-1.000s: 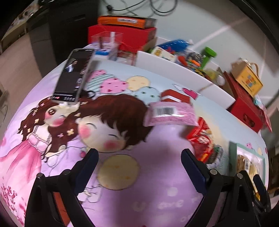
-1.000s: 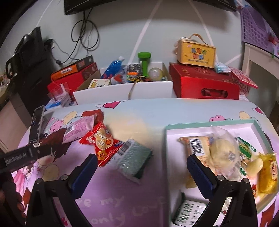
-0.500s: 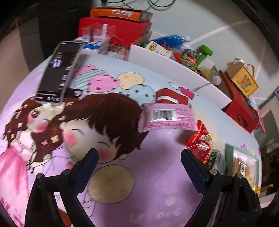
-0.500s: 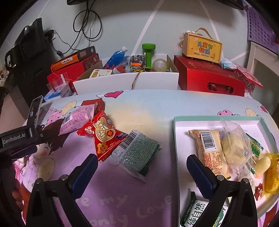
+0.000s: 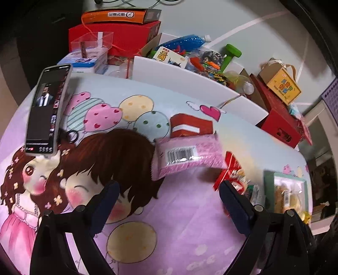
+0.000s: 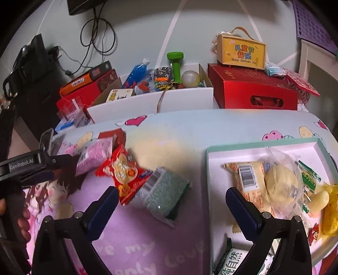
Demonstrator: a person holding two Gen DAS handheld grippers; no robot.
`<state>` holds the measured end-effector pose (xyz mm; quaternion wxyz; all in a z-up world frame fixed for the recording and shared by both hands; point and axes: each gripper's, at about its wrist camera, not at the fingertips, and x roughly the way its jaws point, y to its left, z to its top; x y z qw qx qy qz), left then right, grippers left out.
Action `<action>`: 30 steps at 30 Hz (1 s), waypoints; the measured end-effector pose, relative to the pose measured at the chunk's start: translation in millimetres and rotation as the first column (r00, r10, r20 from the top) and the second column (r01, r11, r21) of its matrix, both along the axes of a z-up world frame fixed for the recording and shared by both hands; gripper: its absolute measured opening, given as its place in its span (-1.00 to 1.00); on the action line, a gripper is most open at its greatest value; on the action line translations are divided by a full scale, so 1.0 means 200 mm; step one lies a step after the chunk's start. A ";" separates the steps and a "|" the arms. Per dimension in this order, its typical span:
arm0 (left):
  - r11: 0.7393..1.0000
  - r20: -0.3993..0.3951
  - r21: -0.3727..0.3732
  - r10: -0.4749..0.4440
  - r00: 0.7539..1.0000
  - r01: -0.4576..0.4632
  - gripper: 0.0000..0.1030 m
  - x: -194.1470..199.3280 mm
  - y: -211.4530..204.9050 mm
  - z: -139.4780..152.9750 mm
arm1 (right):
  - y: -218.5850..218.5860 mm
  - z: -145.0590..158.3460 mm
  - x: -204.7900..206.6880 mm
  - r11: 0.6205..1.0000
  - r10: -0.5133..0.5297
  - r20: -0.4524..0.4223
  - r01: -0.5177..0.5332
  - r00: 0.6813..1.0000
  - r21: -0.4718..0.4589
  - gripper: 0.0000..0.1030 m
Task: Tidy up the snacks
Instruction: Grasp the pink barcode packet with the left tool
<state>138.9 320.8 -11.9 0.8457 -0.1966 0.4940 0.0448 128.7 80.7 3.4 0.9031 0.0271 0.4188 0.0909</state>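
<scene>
A pink snack packet (image 5: pixel 188 155) lies barcode-up on the cartoon tablecloth, just ahead of my open left gripper (image 5: pixel 169 203). A small red box (image 5: pixel 191 125) sits right behind it. A red snack bag (image 6: pixel 122 169) and a green packet (image 6: pixel 163 191) lie side by side in front of my open right gripper (image 6: pixel 170 208). To the right stands a tray (image 6: pixel 213 148) with a mint-green rim, holding several wrapped snacks. The left gripper (image 6: pixel 61 158) also shows at the left edge of the right wrist view, beside the pink packet (image 6: pixel 95 154).
A phone (image 5: pixel 47 110) stands propped at the table's left side. Behind the table are a white open box (image 6: pixel 152 101) of toys, red boxes (image 6: pixel 253 91), a yellow carry box (image 6: pixel 240 50) and an orange box (image 5: pixel 118 14). A person's hand (image 6: pixel 21 215) shows at lower left.
The left gripper has moved forward and right, closer to the pink packet. The right gripper has come nearer to the red bag and green packet. Both stayed open.
</scene>
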 end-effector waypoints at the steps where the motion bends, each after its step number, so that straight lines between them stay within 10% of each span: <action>1: 1.000 -0.003 -0.005 0.002 1.000 -0.002 0.86 0.02 0.00 0.00 | 0.00 0.01 0.01 1.000 -0.007 0.001 0.007 1.000 0.000 0.93; 30: 0.997 -0.124 0.048 0.062 0.990 -0.057 0.86 0.42 0.01 -0.19 | 0.08 -0.16 0.15 0.999 -0.015 -0.062 0.013 0.998 -0.031 0.69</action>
